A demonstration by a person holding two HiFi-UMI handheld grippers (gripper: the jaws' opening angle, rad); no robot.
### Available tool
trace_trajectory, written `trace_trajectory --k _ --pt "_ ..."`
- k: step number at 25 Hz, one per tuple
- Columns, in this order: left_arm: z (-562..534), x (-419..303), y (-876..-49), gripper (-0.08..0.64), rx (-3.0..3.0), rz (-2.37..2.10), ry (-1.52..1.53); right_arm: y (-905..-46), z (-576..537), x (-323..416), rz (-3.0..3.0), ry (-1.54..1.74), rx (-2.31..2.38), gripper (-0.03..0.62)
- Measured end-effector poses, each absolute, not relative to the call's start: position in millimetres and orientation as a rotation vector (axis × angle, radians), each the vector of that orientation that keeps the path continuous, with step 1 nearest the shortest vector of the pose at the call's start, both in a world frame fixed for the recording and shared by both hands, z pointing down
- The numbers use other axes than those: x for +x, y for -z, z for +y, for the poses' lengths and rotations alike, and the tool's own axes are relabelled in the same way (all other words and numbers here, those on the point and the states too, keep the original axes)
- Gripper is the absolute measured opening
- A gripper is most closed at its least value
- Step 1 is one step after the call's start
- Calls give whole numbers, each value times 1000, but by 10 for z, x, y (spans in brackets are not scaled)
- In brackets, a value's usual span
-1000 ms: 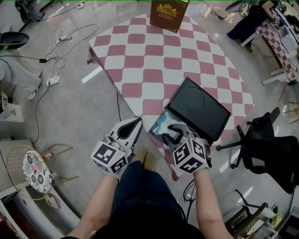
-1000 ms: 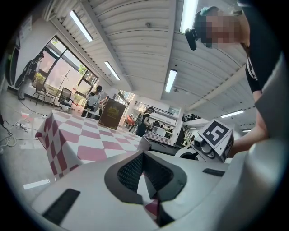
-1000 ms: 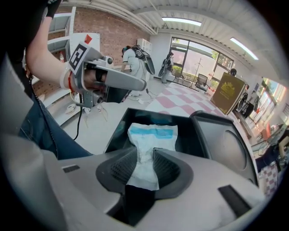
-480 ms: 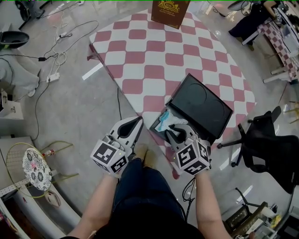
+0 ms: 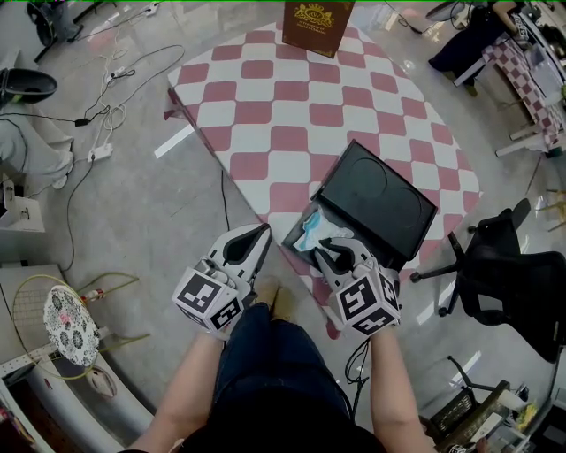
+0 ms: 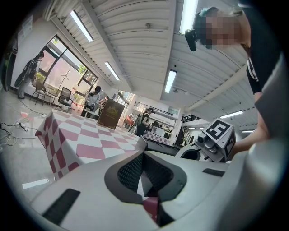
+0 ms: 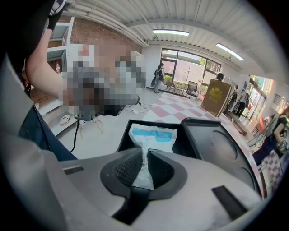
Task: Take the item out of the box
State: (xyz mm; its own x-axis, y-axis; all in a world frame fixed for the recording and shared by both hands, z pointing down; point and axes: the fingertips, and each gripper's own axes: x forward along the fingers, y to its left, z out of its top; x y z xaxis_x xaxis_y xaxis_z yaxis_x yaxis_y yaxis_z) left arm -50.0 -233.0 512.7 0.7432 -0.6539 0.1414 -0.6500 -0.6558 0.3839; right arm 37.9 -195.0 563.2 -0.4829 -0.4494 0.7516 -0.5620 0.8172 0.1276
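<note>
The packet (image 7: 151, 135), white with a blue band, lies in the open black box (image 7: 123, 135) at the near edge of the checkered table (image 5: 265, 115). The lid (image 5: 376, 199) is folded back flat beside the box. The right gripper (image 5: 329, 252) points down into the box. Its jaws have just been closing and now pinch the near end of the packet between their pads (image 7: 124, 169). The rest of the packet rests on the box floor.

The left gripper (image 5: 263, 232) hangs off the table's near edge, left of the box and apart from it. It points roughly level, with its jaws drawn together and nothing between them. A brown carton (image 5: 317, 22) stands at the table's far edge, and a black chair (image 5: 504, 274) sits to the right of the table.
</note>
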Motion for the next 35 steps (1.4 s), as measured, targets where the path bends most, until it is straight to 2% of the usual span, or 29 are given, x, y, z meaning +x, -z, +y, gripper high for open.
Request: trace_trajectory --k 35 --pt "-2207 -246 -4777 6 2620 -917 6 -4954 -1806 464 -2330 -172 951 41"
